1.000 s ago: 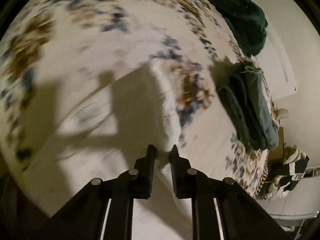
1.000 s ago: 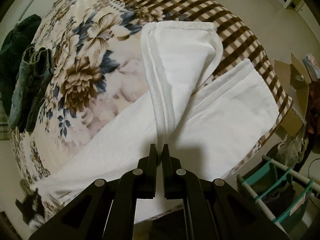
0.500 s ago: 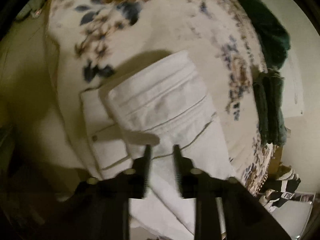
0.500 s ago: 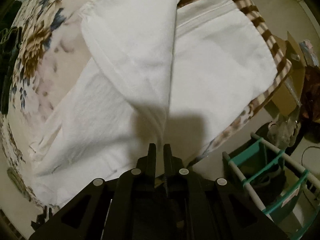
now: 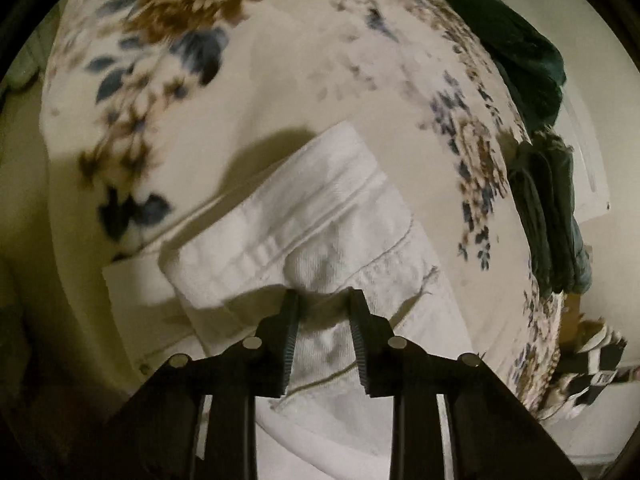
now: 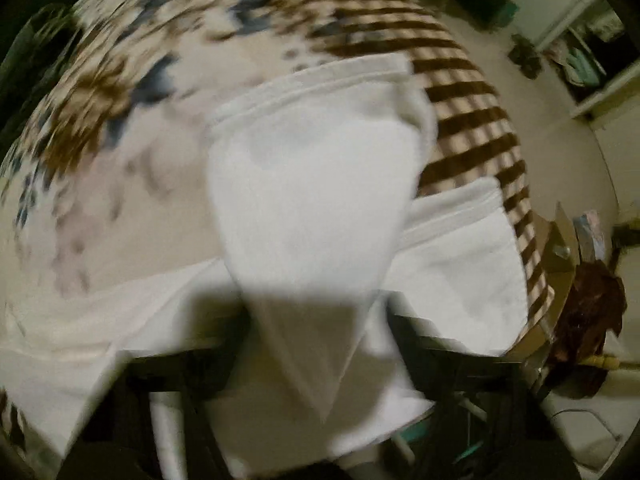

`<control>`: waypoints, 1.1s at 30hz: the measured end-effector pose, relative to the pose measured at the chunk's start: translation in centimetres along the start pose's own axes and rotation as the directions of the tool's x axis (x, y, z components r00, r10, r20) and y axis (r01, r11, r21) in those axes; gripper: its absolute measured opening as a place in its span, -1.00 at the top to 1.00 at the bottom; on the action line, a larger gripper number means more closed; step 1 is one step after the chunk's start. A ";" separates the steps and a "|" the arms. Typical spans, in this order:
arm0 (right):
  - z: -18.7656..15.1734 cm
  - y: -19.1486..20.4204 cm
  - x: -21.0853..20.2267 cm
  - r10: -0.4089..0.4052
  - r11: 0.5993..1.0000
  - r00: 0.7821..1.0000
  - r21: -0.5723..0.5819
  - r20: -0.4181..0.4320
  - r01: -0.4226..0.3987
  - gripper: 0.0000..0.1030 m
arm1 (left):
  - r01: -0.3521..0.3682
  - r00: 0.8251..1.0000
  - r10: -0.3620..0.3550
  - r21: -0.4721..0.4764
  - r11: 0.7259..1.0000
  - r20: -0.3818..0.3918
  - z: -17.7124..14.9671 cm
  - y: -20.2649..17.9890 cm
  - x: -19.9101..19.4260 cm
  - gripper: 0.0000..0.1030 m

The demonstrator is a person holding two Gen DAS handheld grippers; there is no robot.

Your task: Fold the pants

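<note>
White pants [image 5: 304, 216] lie folded over on a floral bedspread [image 5: 280, 80]. In the left wrist view my left gripper [image 5: 324, 300] is open, its fingers apart just above the folded waistband end. In the right wrist view the white pants [image 6: 316, 184] have a leg folded back over the other leg. My right gripper [image 6: 320, 316] is heavily blurred. Its dark fingers sit wide apart on either side of the fold, so it looks open.
A folded grey-green garment [image 5: 552, 216] and a dark green one [image 5: 516, 48] lie at the bed's far right. A brown striped blanket [image 6: 464, 92] covers the bed edge. A cardboard box [image 6: 560, 248] and clutter stand on the floor beyond.
Both grippers have opened and let go of the pants. The lifted leg now lies folded over the other. The right gripper is moving fast.
</note>
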State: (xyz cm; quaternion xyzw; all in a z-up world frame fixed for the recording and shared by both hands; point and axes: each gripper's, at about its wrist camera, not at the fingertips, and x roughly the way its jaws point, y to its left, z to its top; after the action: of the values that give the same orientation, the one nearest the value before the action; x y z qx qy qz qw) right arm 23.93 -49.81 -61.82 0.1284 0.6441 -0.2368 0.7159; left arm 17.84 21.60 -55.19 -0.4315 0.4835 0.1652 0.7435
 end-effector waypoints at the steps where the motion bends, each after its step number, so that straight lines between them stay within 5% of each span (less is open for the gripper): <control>1: 0.1 -1.6 -0.2 -0.024 0.996 1.000 0.081 0.007 0.023 0.87 | -0.001 1.000 0.001 0.011 1.000 0.009 -0.1 0.0 -0.5 0.66; 5: -1.1 -10.3 -0.6 0.040 0.907 0.999 0.421 -0.037 -0.021 0.87 | -0.016 1.000 0.014 0.049 0.999 0.027 -0.5 0.2 -3.0 0.78; 7: -3.0 -12.8 1.1 0.161 0.864 0.983 0.495 -0.091 -0.095 0.87 | -0.019 0.999 0.018 0.016 1.000 0.046 -0.2 1.4 -4.4 0.95; 10: -4.5 -13.7 2.6 0.269 0.835 0.955 0.526 -0.128 -0.164 0.63 | -0.010 0.999 0.011 -0.024 1.000 0.053 0.5 3.5 -5.0 0.96; 12: -5.1 -13.3 3.1 0.351 0.808 0.930 0.536 -0.106 -0.244 0.07 | 0.045 0.999 -0.044 -0.078 0.996 0.005 0.7 4.5 -4.3 0.93; 13: -5.4 -12.6 3.2 0.376 0.797 0.921 0.542 -0.099 -0.267 0.06 | 0.083 0.996 -0.084 -0.105 0.991 -0.006 0.7 4.9 -3.9 0.83; 15: -5.8 -11.5 3.7 0.400 0.784 0.910 0.554 -0.108 -0.280 0.06 | 0.096 0.995 -0.099 -0.111 0.989 -0.017 0.5 4.6 -3.4 0.26; 16: -5.9 -11.1 4.0 0.398 0.784 0.909 0.560 -0.121 -0.268 0.06 | 0.091 0.996 -0.093 -0.115 0.989 -0.007 0.4 4.5 -3.2 -0.30; 17: -5.9 -10.8 4.2 0.393 0.782 0.911 0.567 -0.124 -0.260 0.04 | 0.103 0.995 -0.102 -0.124 0.987 0.010 0.4 4.5 -3.0 -0.44; 20: -5.1 -9.6 4.4 0.342 0.818 0.928 0.532 -0.147 -0.217 0.01 | 0.069 0.997 -0.072 -0.198 0.978 -0.006 0.1 5.0 -1.1 -0.44; 23: -4.7 -8.7 3.9 0.320 0.839 0.932 0.507 -0.169 -0.196 0.01 | 0.059 0.998 -0.054 -0.227 0.972 0.030 -0.3 5.2 -0.6 -0.35; 24: -4.7 -8.5 3.8 0.321 0.841 0.930 0.504 -0.176 -0.195 0.01 | 0.047 0.998 -0.039 -0.201 0.978 0.044 -0.4 4.9 -0.6 -0.19; 26: -5.0 -7.4 3.3 0.333 0.838 0.926 0.506 -0.177 -0.204 0.01 | 0.034 0.996 -0.021 -0.136 0.990 0.091 -0.7 4.0 -1.0 0.55; 27: -5.0 -7.3 3.1 0.339 0.835 0.926 0.507 -0.167 -0.214 0.10 | 0.050 0.994 -0.037 -0.121 0.991 0.107 -0.7 3.9 -1.1 0.65; 28: -4.9 -7.0 2.7 0.335 0.837 0.930 0.500 -0.147 -0.223 0.27 | 0.061 0.991 -0.048 -0.100 0.993 0.126 -0.9 3.7 -1.6 0.68; 29: -5.9 -7.4 2.7 0.317 0.848 0.938 0.484 -0.139 -0.214 0.80 | 0.067 0.989 -0.056 -0.081 0.995 0.135 -1.0 3.5 -2.1 0.71; 33: -5.8 -6.6 0.5 0.298 0.879 0.949 0.417 -0.105 -0.231 0.82 | 0.072 0.988 -0.063 -0.062 0.996 0.138 -0.9 3.7 -4.5 0.71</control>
State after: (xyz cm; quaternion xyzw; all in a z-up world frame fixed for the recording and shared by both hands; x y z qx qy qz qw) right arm 15.62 -52.67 -62.29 0.3779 0.6158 -0.2513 0.6441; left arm 12.71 23.79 -53.29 -0.4597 0.4110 0.1851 0.7652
